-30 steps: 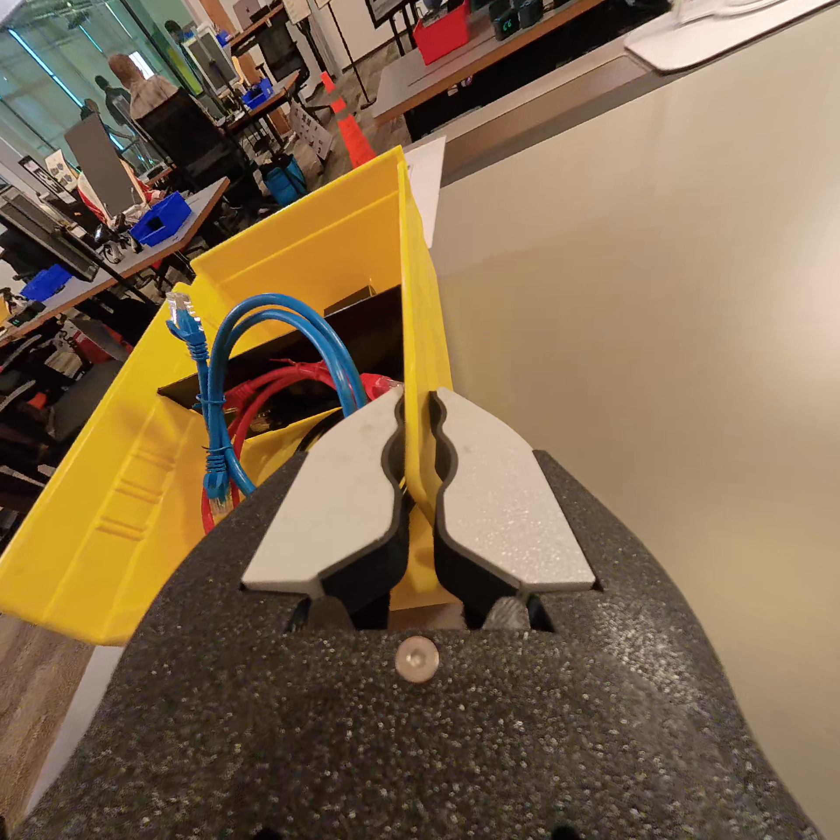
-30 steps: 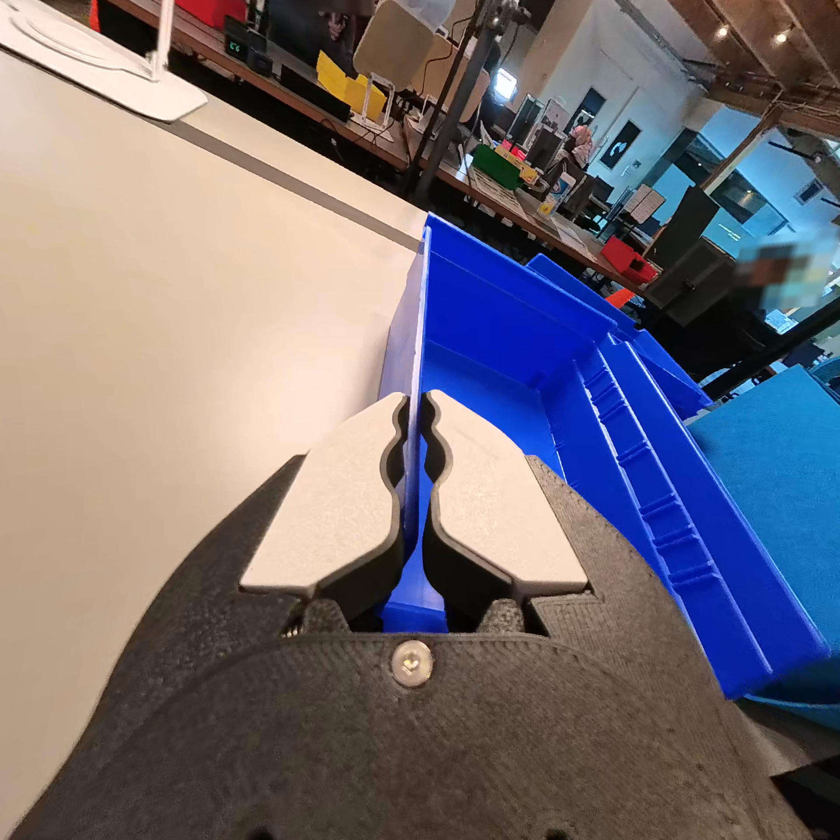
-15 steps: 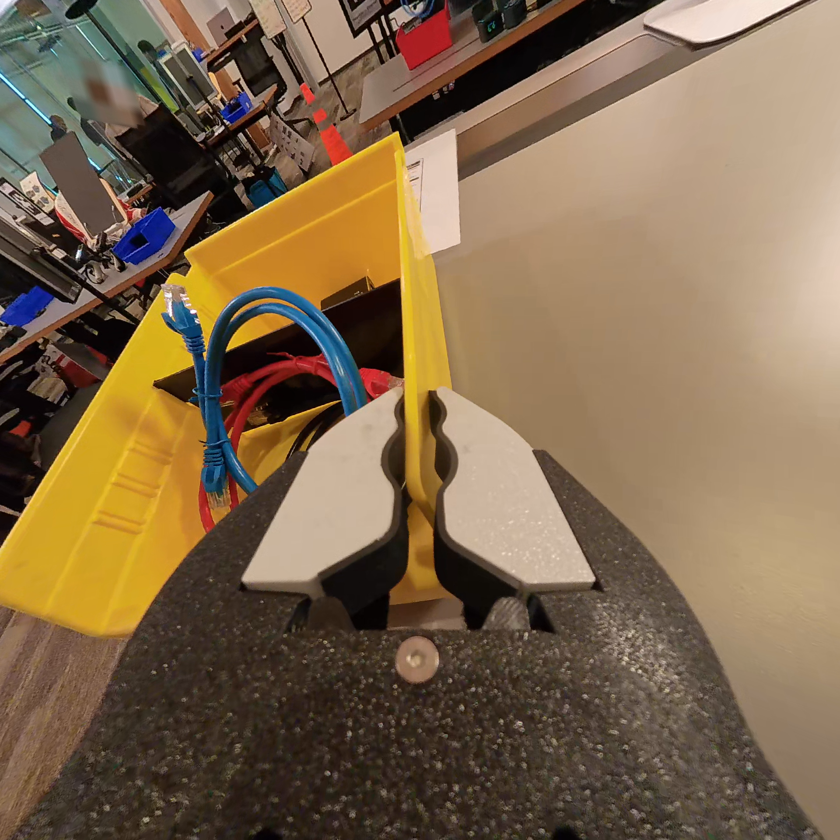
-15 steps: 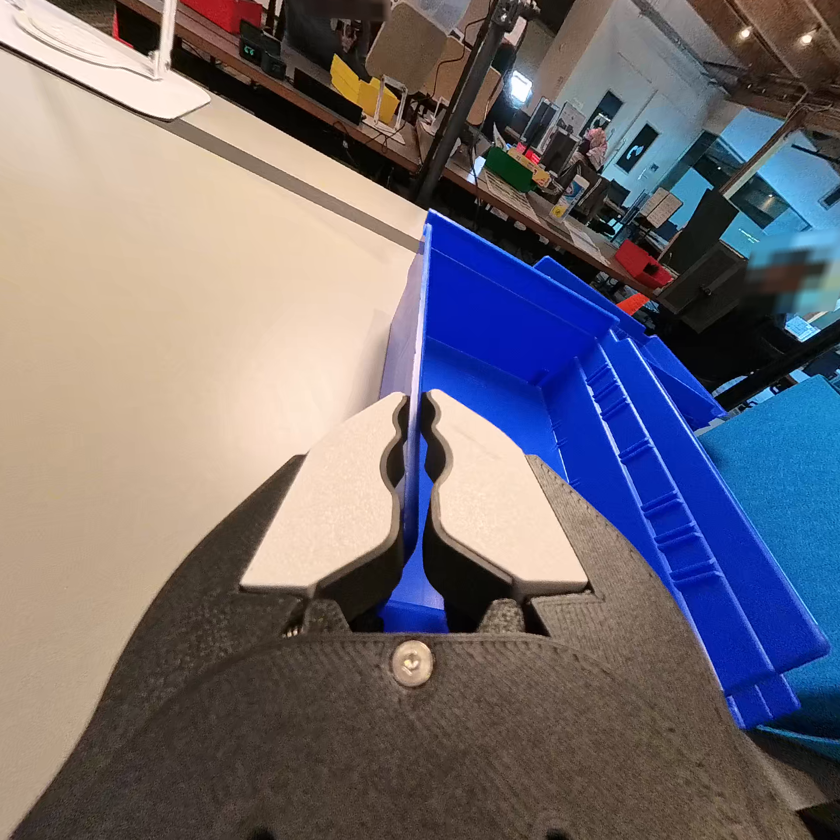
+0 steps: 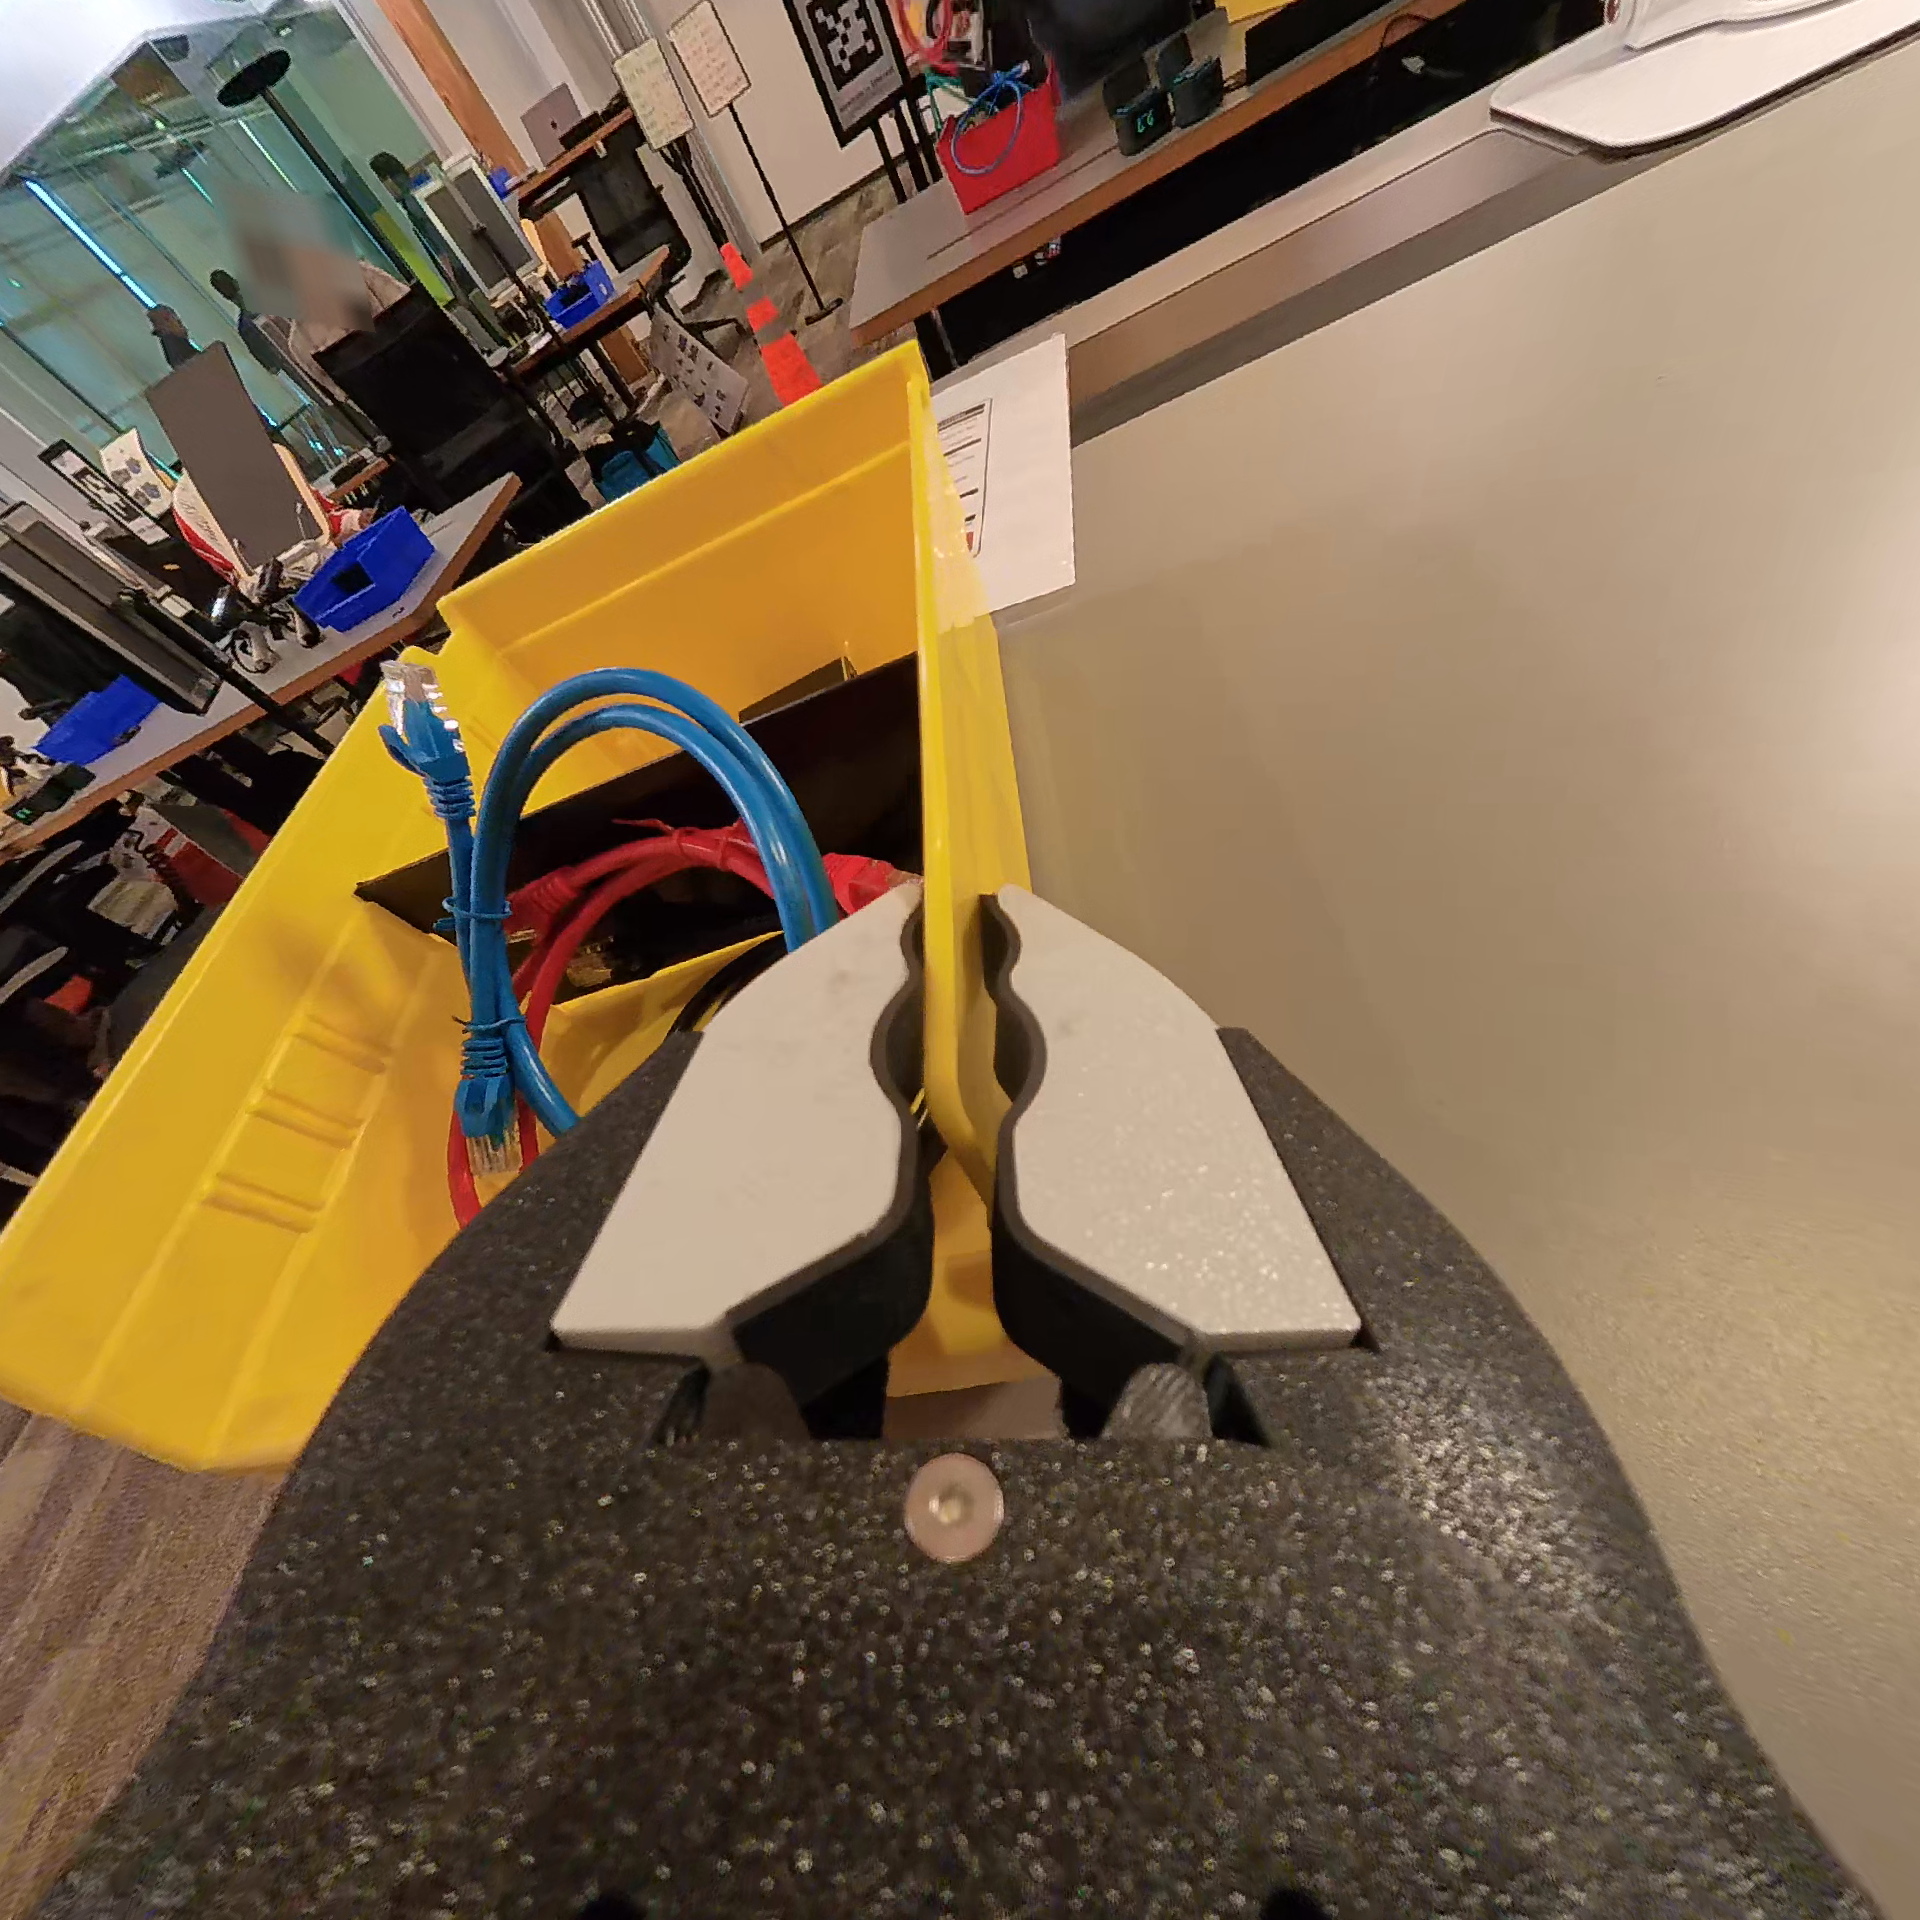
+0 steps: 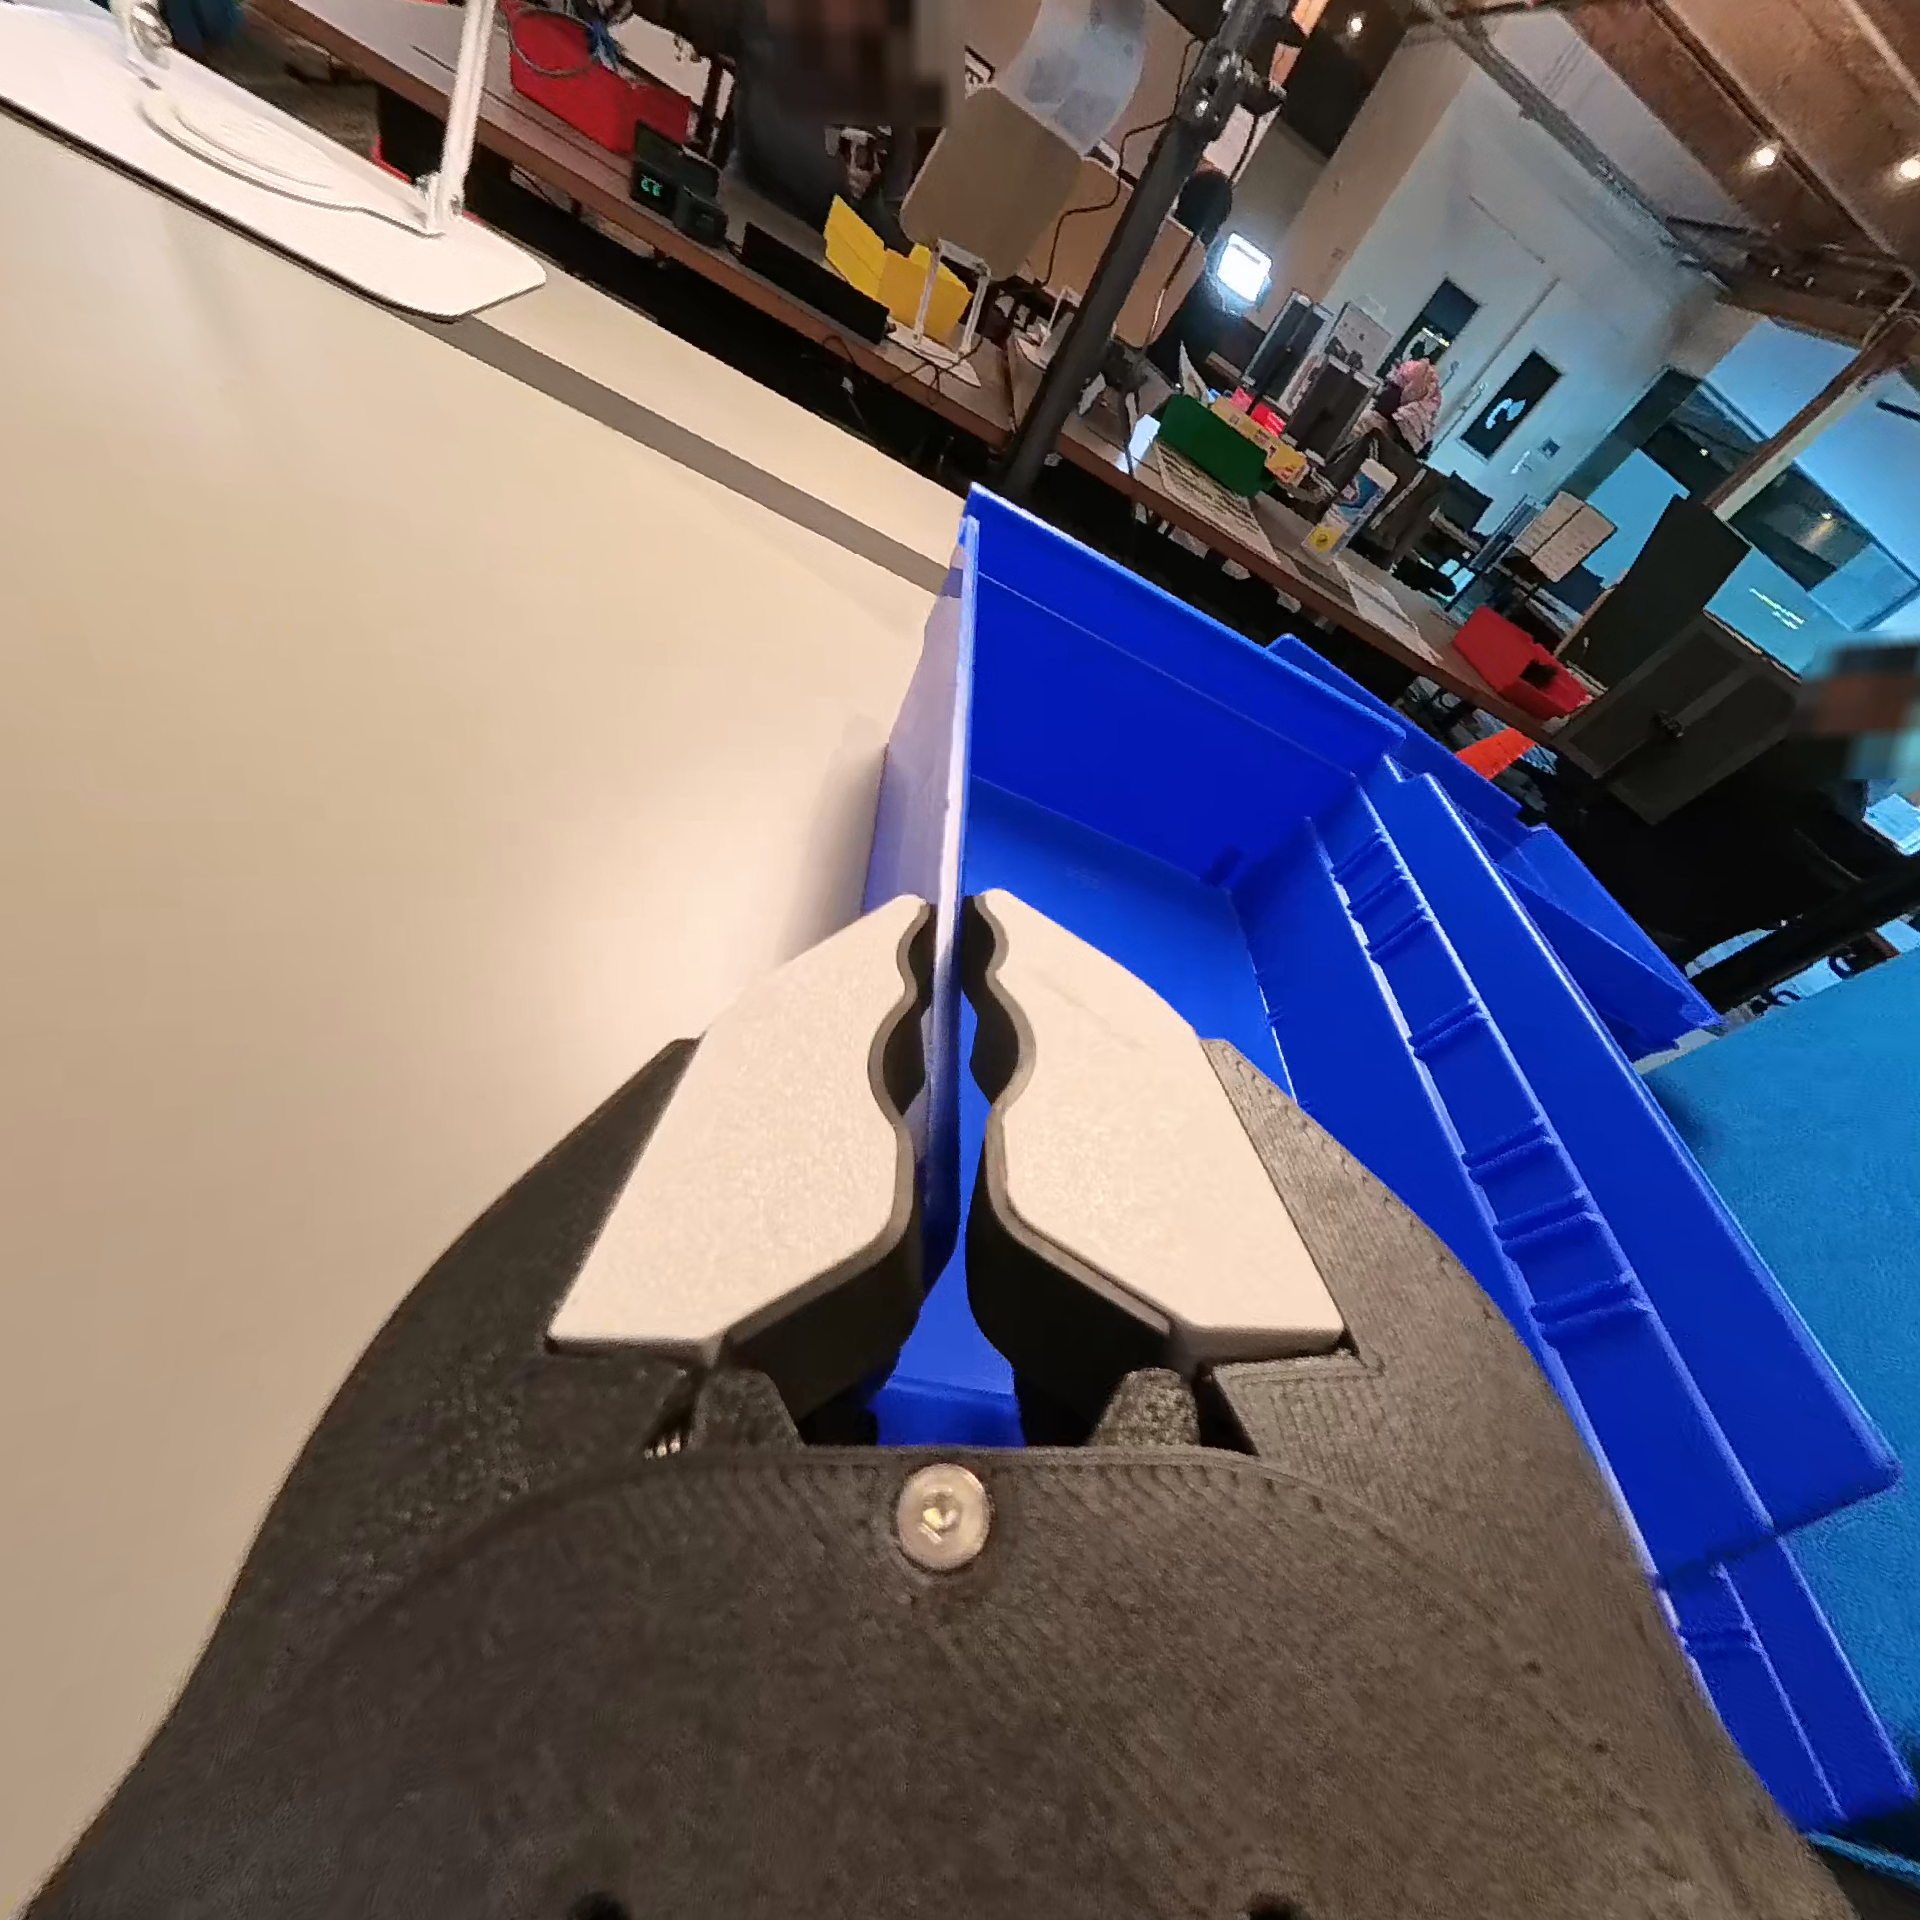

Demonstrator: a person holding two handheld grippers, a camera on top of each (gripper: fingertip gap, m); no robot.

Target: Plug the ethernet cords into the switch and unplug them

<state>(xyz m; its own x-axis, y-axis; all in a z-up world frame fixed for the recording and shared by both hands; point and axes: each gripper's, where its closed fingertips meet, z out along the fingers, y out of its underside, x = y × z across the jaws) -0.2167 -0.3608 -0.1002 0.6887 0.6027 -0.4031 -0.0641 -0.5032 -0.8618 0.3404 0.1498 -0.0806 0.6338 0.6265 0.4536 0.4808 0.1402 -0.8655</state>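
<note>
My left gripper [image 5: 951,914] is shut on the right wall of a yellow bin [image 5: 675,561] at the table's left edge. Inside the bin lie a coiled blue ethernet cord [image 5: 623,717], a red ethernet cord [image 5: 623,873] and a black switch [image 5: 810,738], partly hidden under the cords. My right gripper [image 6: 943,920] is shut on the left wall of an empty blue bin [image 6: 1122,727] at the table's right side.
The beige table [image 5: 1507,779] stretches between the two bins. A sheet of paper [image 5: 1013,468] lies beyond the yellow bin. A white lamp base [image 6: 312,197] stands at the far edge. More blue bins [image 6: 1621,935] sit right of the held one. Other desks lie beyond. There is about 75 cm between the tips of the two grippers.
Both bins have slid along the table with the grippers still shut on their walls. More of the room beyond shows in both views.
</note>
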